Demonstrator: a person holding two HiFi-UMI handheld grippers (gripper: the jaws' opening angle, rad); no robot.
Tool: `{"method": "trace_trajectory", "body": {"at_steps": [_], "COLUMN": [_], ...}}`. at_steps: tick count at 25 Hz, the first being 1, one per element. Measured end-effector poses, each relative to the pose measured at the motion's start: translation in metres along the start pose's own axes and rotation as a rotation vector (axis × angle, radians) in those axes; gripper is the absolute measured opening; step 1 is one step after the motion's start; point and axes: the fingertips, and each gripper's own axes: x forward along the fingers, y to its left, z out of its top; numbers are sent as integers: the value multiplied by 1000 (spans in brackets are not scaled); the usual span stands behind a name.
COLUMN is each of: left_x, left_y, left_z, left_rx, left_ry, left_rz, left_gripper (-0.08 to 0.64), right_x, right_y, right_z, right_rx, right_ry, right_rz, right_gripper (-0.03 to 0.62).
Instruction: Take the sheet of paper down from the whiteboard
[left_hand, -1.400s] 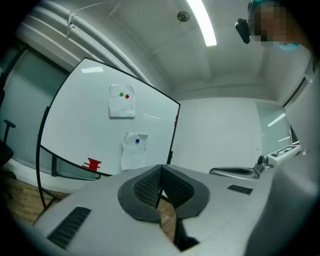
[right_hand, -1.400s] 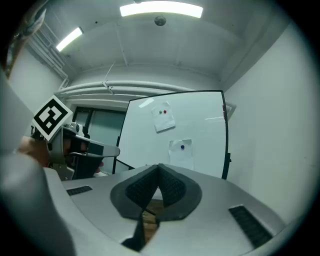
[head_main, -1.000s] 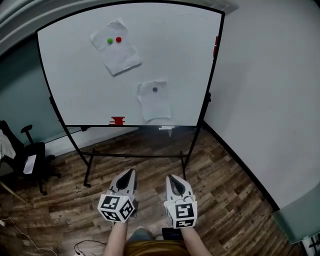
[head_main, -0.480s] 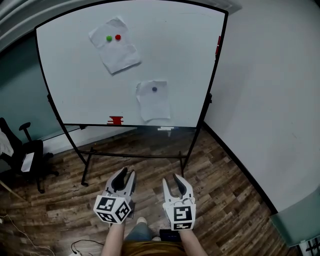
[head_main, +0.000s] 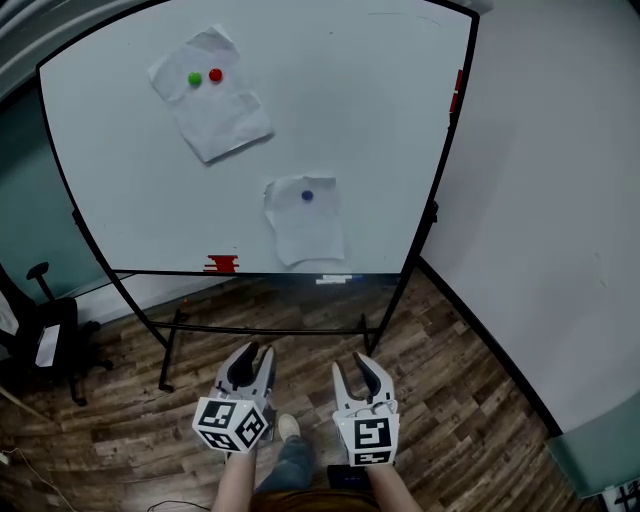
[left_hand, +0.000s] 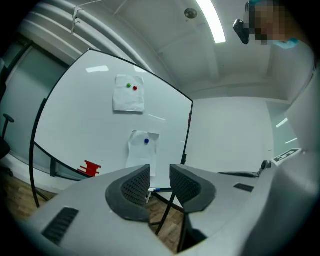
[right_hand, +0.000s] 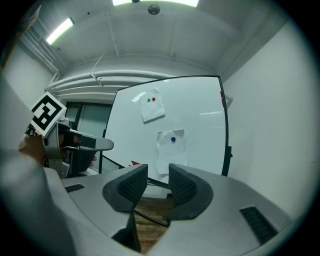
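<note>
The whiteboard (head_main: 380, 130) stands ahead on a wheeled frame with two sheets of paper on it. A green magnet (head_main: 195, 78) and a red magnet (head_main: 215, 75) pin the upper sheet (head_main: 215, 110). A single blue magnet (head_main: 307, 196) pins the lower sheet (head_main: 305, 225). Both grippers are held low, well short of the board, pointing at it. My left gripper (head_main: 254, 353) is open and empty. The jaws of my right gripper (head_main: 352, 362) are opening with nothing between them. The lower sheet (left_hand: 142, 152) shows just above the left jaws, and the lower sheet (right_hand: 172, 150) likewise above the right jaws.
A red eraser (head_main: 221, 264) and a marker (head_main: 333, 279) lie on the board's tray. The stand's crossbar (head_main: 270, 328) runs below. An office chair (head_main: 45, 345) sits at the left. A white wall (head_main: 560, 200) closes the right side. The floor is wood planks.
Both grippers went from shut to open. I have come closer to the whiteboard, which now looms larger, and both hands moved forward with me.
</note>
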Motion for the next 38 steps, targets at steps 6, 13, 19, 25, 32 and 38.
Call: {"method": "trace_trajectory", "body": {"at_steps": [6, 13, 19, 25, 32, 38], "left_x": [92, 195, 255, 287, 301, 315], "left_y": [60, 134, 170, 177, 177, 180], "left_z": [23, 53, 61, 66, 67, 77], "left_rx": [-15, -19, -55, -53, -36, 1], "left_ry": [-19, -21, -14, -21, -16, -48], "left_rz": [-2, -23, -97, -130, -148, -144], "left_gripper": [126, 124, 124, 120, 120, 118], "right_x": [110, 242, 317, 347, 374, 389], "right_y": [-31, -48, -60, -70, -77, -80], "right_z": [7, 26, 33, 47, 58, 69], "right_rx": [-18, -40, -77, -96, -97, -154], "right_ry": [9, 6, 8, -10, -57, -102], "right_rz": [-21, -32, -75, -110, -125, -140], "right_gripper": [144, 144, 144, 147, 153, 163]}}
